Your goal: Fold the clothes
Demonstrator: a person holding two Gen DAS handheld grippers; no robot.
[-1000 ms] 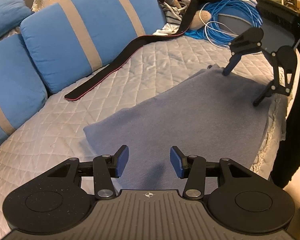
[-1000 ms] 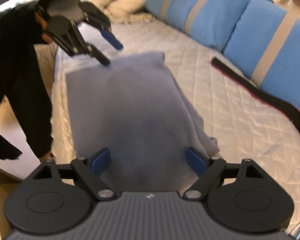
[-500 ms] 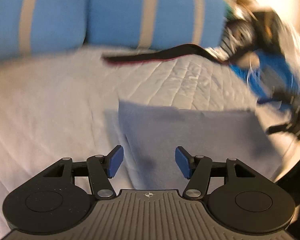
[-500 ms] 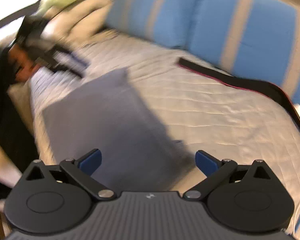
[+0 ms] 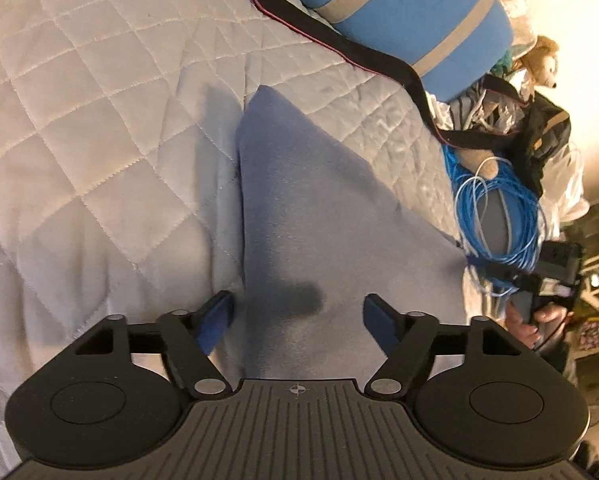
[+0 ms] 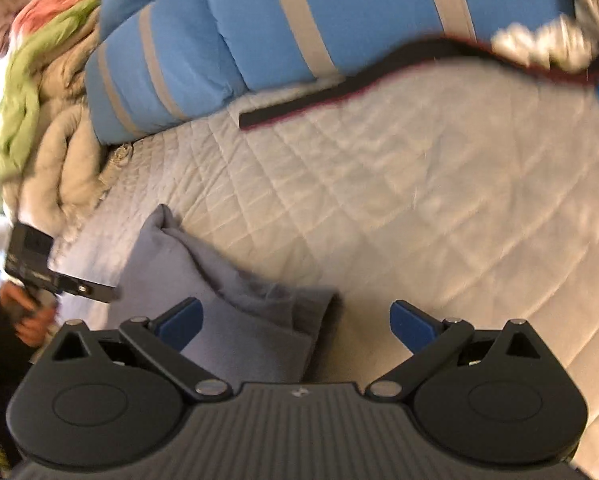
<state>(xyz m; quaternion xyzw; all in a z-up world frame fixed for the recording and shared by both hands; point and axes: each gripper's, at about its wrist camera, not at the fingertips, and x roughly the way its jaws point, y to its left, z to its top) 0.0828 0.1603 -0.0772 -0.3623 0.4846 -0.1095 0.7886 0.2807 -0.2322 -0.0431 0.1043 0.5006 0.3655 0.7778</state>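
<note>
grey folded garment (image 5: 307, 216), flat on quilted bed cover (image 5: 99, 128) near the bed's edge; left gripper (image 5: 297, 316) opening, empty, at one end; right gripper (image 6: 295, 320) wide, empty, at other; advice: pinch every layer at both ends together.

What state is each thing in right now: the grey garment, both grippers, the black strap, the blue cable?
grey garment: folded, flat on quilt, ungripped
left gripper: fingers opening, holding nothing
right gripper: open, empty
black strap: lying loose along the cushion
blue cable: coiled
</note>
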